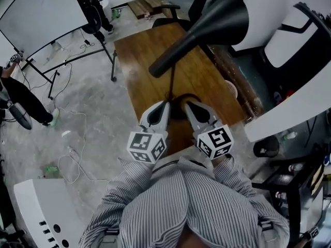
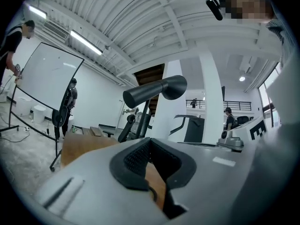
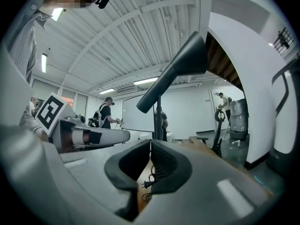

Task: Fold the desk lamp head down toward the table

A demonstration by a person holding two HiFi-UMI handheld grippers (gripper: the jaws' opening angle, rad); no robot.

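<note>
Approach step. Left gripper (image 1: 159, 111) and right gripper (image 1: 192, 111): fingers (image 2: 138, 156) pressed together, empty. Lamp head (image 1: 220, 22) raised. Next: reach up, press it toward surface (image 1: 150, 50).

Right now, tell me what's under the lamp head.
Bare wooden table and the lamp's thin stem. The lamp head covers the table's far end; the left gripper and right gripper hide part of the base.
</note>
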